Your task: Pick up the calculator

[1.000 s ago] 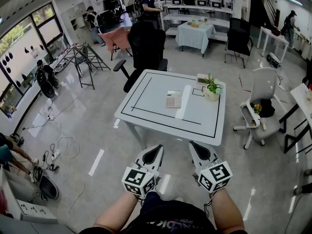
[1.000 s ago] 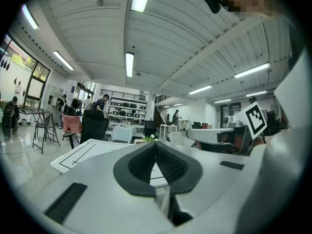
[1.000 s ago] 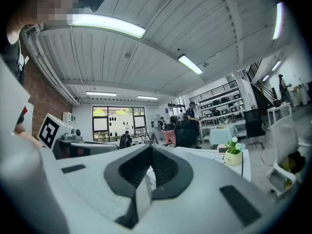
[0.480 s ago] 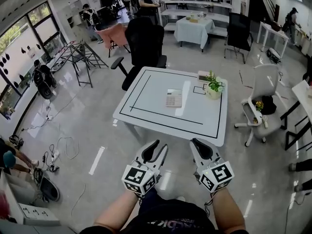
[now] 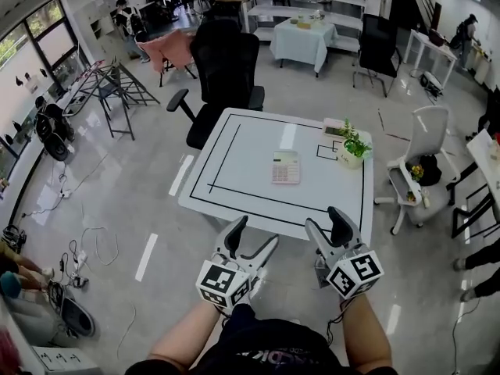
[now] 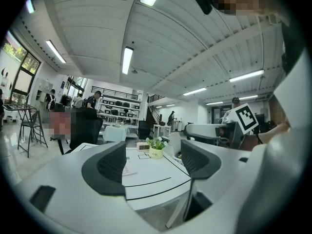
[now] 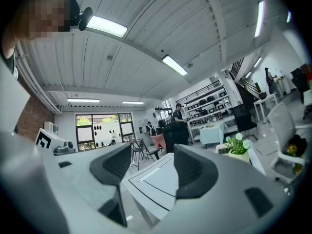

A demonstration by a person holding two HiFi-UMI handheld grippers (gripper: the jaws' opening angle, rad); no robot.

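Both grippers moved closer to the white rectangular table with black tape outline (image 5: 242,155) than a second ago. Jaws were together then. Left gripper (image 5: 256,233) and right gripper (image 5: 326,219) are both opening now, wide apart, nothing between them, nothing held. They hover at the near table edge.

The flat pale grey calculator (image 5: 286,167) lies on the table, mid-table inside the tape line, well apart from both grippers.

Risks:
- The calculator is thin and flat, so level jaws will likely skid over it or shove it away. They probably need to tilt down.
- The small white-potted green plant (image 5: 353,148) stands near on the right, and a wide right-side reach could tip it.

Calculator's long axis runs away from the person, near parallel to the table's side edges. Display end too small to tell.
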